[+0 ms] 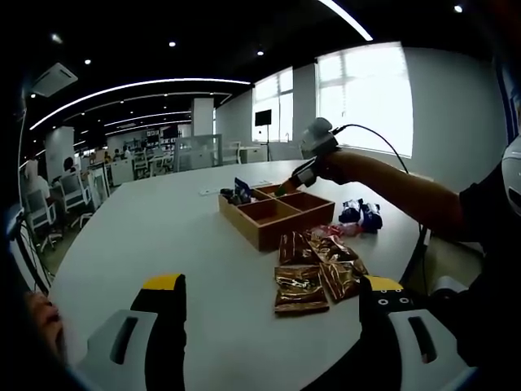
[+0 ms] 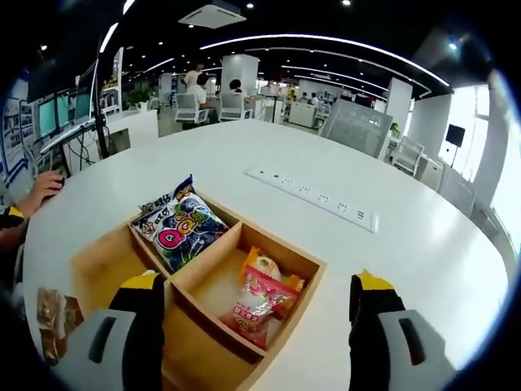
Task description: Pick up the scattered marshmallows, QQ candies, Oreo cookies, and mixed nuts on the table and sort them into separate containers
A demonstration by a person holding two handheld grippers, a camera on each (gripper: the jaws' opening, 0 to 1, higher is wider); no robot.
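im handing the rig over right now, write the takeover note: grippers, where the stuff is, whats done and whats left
Left gripper: open, empty, held low over the white table, short of the brown packets.
Right gripper: open, empty, above the wooden tray.

Done: blue QQ candy bag lies in one tray compartment, leaning on its wall; pink packet lies in the next compartment.

Left: the brown packets lie loose in front of the tray; a pink packet and dark blue packets lie loose beside it. The other compartments look empty from here.
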